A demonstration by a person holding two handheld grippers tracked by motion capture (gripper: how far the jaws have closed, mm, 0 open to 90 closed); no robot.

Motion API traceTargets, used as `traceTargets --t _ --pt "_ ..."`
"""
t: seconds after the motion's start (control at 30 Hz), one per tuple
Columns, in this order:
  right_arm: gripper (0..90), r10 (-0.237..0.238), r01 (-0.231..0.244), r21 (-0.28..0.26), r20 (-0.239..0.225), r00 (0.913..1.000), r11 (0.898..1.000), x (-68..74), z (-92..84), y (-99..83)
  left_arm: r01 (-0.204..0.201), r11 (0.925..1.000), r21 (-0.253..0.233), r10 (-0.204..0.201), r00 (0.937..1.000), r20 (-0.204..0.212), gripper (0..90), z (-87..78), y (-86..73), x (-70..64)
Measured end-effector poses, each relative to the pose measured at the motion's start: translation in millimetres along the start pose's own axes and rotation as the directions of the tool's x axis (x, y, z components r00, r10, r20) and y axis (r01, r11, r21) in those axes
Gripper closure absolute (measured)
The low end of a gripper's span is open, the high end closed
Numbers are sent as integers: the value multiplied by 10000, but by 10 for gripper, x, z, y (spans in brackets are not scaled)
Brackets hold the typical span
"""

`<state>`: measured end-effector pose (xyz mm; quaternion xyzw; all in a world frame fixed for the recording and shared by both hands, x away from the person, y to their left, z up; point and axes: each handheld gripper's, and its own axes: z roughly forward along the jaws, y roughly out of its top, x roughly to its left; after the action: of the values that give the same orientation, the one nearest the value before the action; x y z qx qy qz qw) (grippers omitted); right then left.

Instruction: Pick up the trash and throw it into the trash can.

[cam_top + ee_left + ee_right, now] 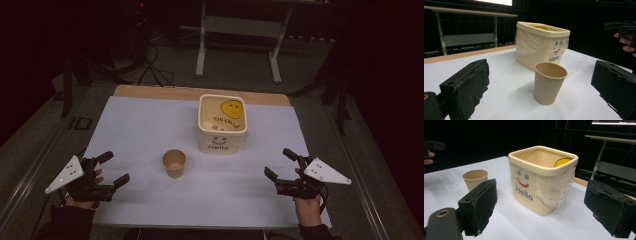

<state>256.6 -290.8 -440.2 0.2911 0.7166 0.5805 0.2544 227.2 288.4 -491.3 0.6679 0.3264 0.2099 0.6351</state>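
Note:
A brown paper cup [174, 163] stands upright and empty near the middle of the white table [145, 130]. Behind it and to its right sits a cream square bin [223, 123] lined with clear plastic, with a smiley face and "Hello" on its front. My left gripper [113, 169] rests at the table's left front, open with nothing between its jaws; the paper cup [550, 85] stands ahead between them, the bin [541, 46] behind. My right gripper [280, 163] is at the right front, open and holding nothing, facing the bin [541, 180] with the cup [475, 179] to its left.
A metal-legged bench [239, 30] stands on the floor beyond the table's far wooden edge [200, 93]. Cables [152, 65] lie on the floor at the back left. Bare white surface spreads around the cup and in front of the bin.

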Motion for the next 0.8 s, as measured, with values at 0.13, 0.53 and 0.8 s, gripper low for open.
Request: traceTargets --t 0.13,0.53,0.8 --pt "110 14 -14 -22 -84 10000 10000 -2 -3 2 197 9998 54 -196 9997 -132 21 -17 15 6" --pt "110 85 -88 -181 -138 9999 9998 -6 -26 20 1282 9886 786 -1298 9914 151 5 -88 283 81" --pt "110 -22 22 -62 -130 9999 10000 13 -16 27 824 9853 1497 -980 9901 1000 5 -69 532 136"
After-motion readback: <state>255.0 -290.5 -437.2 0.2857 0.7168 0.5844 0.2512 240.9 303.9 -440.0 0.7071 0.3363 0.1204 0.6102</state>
